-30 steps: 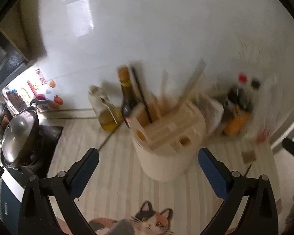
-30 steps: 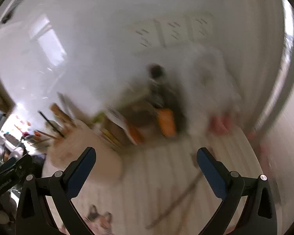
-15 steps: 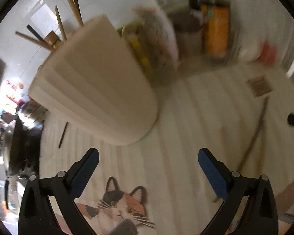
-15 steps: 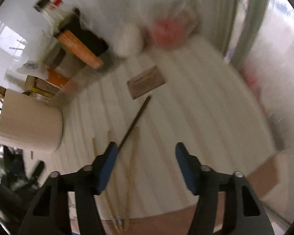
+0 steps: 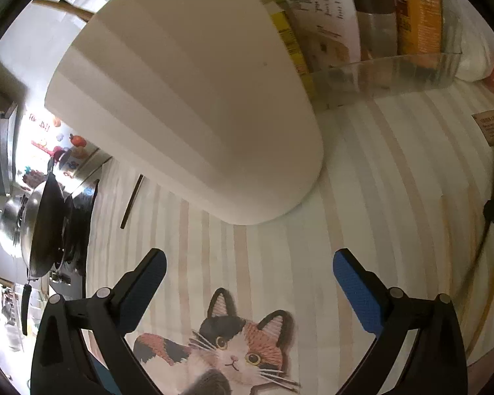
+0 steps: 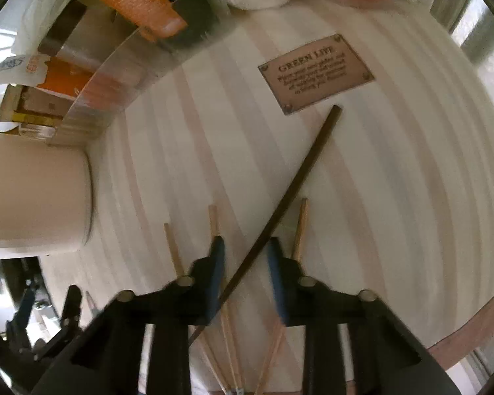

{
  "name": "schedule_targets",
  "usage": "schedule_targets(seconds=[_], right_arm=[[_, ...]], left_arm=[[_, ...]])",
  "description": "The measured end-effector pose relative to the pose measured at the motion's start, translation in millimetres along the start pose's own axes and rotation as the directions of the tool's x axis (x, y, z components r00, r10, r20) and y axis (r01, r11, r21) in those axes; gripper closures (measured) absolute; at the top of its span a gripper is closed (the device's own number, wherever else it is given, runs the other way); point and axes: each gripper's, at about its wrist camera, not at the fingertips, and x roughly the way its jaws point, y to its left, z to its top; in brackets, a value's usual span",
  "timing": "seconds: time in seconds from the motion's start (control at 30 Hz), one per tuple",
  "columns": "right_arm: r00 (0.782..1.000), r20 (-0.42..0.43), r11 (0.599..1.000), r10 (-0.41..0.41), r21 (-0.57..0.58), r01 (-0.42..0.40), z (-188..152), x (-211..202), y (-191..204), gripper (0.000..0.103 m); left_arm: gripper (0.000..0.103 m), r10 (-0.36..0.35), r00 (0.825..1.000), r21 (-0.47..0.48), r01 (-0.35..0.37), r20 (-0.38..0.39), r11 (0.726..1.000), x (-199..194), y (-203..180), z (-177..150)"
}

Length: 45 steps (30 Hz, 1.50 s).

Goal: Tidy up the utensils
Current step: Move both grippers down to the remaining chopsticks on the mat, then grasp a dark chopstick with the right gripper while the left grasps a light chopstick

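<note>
The right hand-held gripper (image 6: 243,256) is closing around the dark chopstick (image 6: 289,191) lying on the tabletop (image 6: 395,181); pads are not yet pressing. Risk: pale chopsticks (image 6: 214,220) lying alongside are getting pinched too. The left hand-held gripper (image 5: 247,276) is hanging released near the utensil holder (image 5: 197,98).

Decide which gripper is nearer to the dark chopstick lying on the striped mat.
Right. The right gripper straddles the dark chopstick, jaws closing around it; the left gripper hangs open beside the white utensil holder.
</note>
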Motion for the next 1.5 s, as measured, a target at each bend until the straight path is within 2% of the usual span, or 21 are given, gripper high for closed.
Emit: schedule_targets(seconds=[0.07,0.1,0.3,0.47,0.57,0.63,0.7,0.73,0.8,0.83,0.87,0.93,0.97,1.0,1.07,1.1,1.13,1.3,1.5], right_arm=[[0.998,0.022,0.996,-0.051,-0.067,0.053,-2.4,0.1,12.0,0.094],[0.999,0.019,0.995,-0.049,-0.082,0.051,-3.8,1.6,14.3,0.095],[0.998,0.054,0.994,0.029,-0.103,-0.023,-11.7,-20.6,16.3,0.097],[0.989,0.098,0.992,0.107,-0.082,-0.099,-18.3,-65.0,-7.8,0.097],[0.985,0.135,0.993,0.11,-0.057,-0.103,-22.3,-95.8,-36.9,0.097],[0.986,0.143,0.996,0.089,-0.033,-0.085,-27.2,-104.4,-60.4,0.097],[0.99,0.134,0.999,0.041,-0.004,-0.041,-36.4,-102.7,-83.2,0.097],[0.992,0.121,0.999,0.028,0.016,-0.03,-40.0,-98.9,-94.2,0.097],[0.995,0.099,0.999,-0.005,0.046,0.0,-42.2,-86.4,-116.7,0.097],[0.996,0.092,0.998,-0.019,0.056,0.013,-45.3,-80.0,-124.4,0.097],[0.996,0.086,0.998,-0.029,0.066,0.024,-48.2,-75.4,-131.2,0.097],[0.996,0.076,0.995,-0.04,0.09,0.033,-54.3,-64.7,-141.5,0.097],[0.996,0.073,0.995,-0.045,0.094,0.038,-54.7,-61.2,-142.1,0.097],[0.996,0.071,0.994,-0.051,0.096,0.044,-56.0,-56.8,-143.3,0.097],[0.996,0.066,0.994,-0.061,0.09,0.055,-56.9,-50.5,-142.9,0.097],[0.996,0.065,0.995,-0.063,0.085,0.058,-56.8,-47.5,-140.2,0.097],[0.996,0.059,0.995,-0.066,0.075,0.062,-57.3,-43.1,-135.9,0.097],[0.995,0.034,0.995,-0.099,0.01,0.099,-64.7,-39.4,-124.3,0.097],[0.988,0.005,0.985,-0.156,-0.074,0.156,-65.1,-33.5,-109.9,0.096]], left_arm=[[0.0,0.0,1.0,0.002,0.0,-0.002,1.0,2.1,0.7,-2.4],[0.0,-0.003,1.0,0.001,0.003,-0.002,1.0,1.3,1.6,-3.0],[0.0,-0.029,1.0,0.02,0.029,0.003,0.999,-8.9,0.3,-5.8],[0.0,-0.101,0.995,0.056,0.1,0.004,0.993,-21.2,-19.4,-3.8],[0.0,-0.178,0.984,0.087,0.178,-0.016,0.98,-26.6,-43.9,-2.7],[0.0,-0.243,0.969,0.09,0.247,-0.047,0.965,-26.2,-60.4,-2.8],[0.0,-0.315,0.943,0.1,0.325,-0.104,0.94,-20.5,-81.2,-4.1],[0.004,-0.349,0.927,0.099,0.363,-0.134,0.927,-16.5,-91.2,-5.0],[0.015,-0.369,0.914,0.107,0.389,-0.167,0.915,-9.3,-103.0,-7.6],[0.027,-0.375,0.909,0.114,0.398,-0.181,0.91,-5.5,-109.3,-9.1],[0.04,-0.372,0.908,0.122,0.399,-0.192,0.909,-1.6,-114.8,-10.8],[0.052,-0.37,0.906,0.132,0.4,-0.204,0.907,4.1,-122.7,-13.8],[0.061,-0.373,0.91,0.127,0.398,-0.181,0.909,2.5,-122.0,-13.5],[0.064,-0.37,0.911,0.134,0.396,-0.181,0.909,3.0,-123.3,-13.4],[0.088,-0.384,0.906,0.135,0.409,-0.176,0.903,2.3,-124.5,-12.1],[0.092,-0.384,0.906,0.139,0.409,-0.177,0.902,2.7,-124.4,-12.5],[0.095,-0.375,0.91,0.148,0.401,-0.176,0.904,3.2,-123.5,-13.8],[0.096,-0.307,0.934,0.161,0.336,-0.181,0.928,13.6,-90.4,-34.6],[0.096,-0.282,0.933,0.067,0.304,-0.224,0.95,28.0,-49.8,-55.4]])
